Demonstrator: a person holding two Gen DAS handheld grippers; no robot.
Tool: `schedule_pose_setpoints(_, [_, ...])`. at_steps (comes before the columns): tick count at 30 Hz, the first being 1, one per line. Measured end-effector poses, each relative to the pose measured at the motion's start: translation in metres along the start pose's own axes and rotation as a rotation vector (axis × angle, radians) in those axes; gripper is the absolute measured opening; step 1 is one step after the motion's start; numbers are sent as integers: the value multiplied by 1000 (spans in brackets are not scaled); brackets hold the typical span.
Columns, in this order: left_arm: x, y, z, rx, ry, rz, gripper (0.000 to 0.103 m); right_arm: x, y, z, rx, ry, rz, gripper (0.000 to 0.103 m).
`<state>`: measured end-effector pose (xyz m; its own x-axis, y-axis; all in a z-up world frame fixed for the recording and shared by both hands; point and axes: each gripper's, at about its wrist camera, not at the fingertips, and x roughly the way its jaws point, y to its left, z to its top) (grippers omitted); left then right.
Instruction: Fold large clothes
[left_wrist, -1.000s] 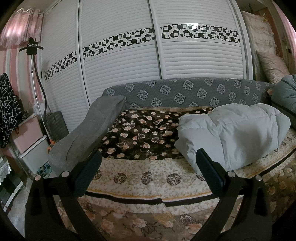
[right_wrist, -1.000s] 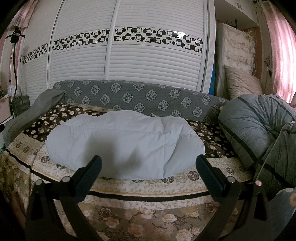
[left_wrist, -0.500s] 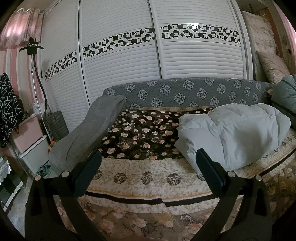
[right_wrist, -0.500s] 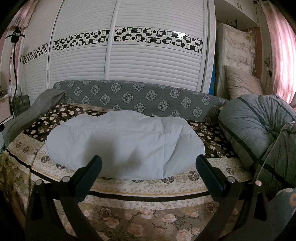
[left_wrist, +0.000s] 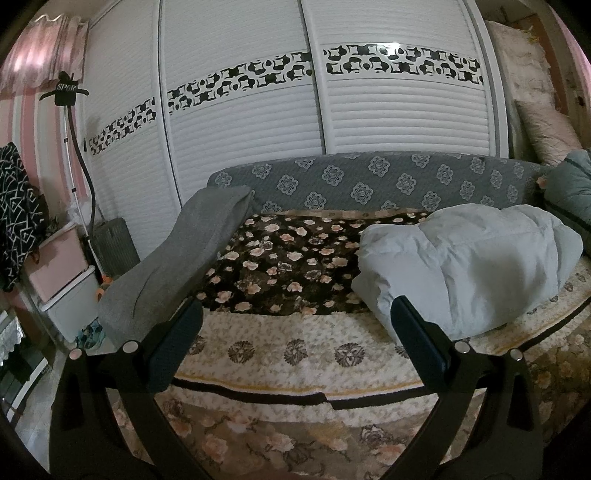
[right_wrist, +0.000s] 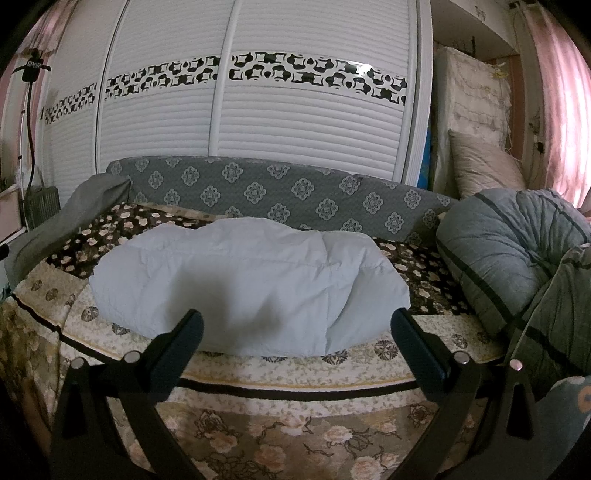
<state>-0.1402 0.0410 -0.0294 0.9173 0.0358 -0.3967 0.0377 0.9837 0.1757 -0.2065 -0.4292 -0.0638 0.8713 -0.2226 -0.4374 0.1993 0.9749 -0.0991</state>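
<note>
Here, both grippers hang back from a bed with nothing between their fingers. The left gripper (left_wrist: 295, 332) stands with its two dark fingers spread wide and empty, and the right gripper (right_wrist: 295, 332) is spread the same way, holding nothing.

Nearest the cameras, at 6 o'clock, lies the cream and brown floral blanket (right_wrist: 280, 439) that covers the bed, its dark stripe running across just past the fingertips.

Beyond it, at 12 o'clock from the right gripper and at about 2 o'clock from the left, rests the pale blue quilted puffer garment (right_wrist: 251, 280). It sits on the blanket as a thick, rounded bundle, roughly oblong, its edges tucked under and its surface creased and puffy. No sleeve, collar or hood hangs loose in either view. Judged from that shape, the folding looks finished or nearly so; what may remain is a last squaring or pressing down, or a move to another garment, though the pictures cannot settle which.

At 10 o'clock in the left view, a plain grey cloth (left_wrist: 184, 254) is draped over the bed's end, reaching to the blanket's edge. At 3 o'clock in the right view sits a bunched grey-green striped duvet (right_wrist: 509, 251).

Farther back runs the grey medallion-patterned headboard cover (right_wrist: 280, 192), and behind it the white louvred wardrobe doors (right_wrist: 295, 125) with their black cut-out band.
</note>
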Motion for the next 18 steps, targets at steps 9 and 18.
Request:
schedule_pose_setpoints(9, [-1, 1, 0, -1, 3, 2, 100, 1, 1, 1, 0, 2, 0, 101])
schedule_pose_setpoints(18, [-1, 0, 0, 0, 3, 3, 100, 0, 1, 2, -1, 1, 1, 101])
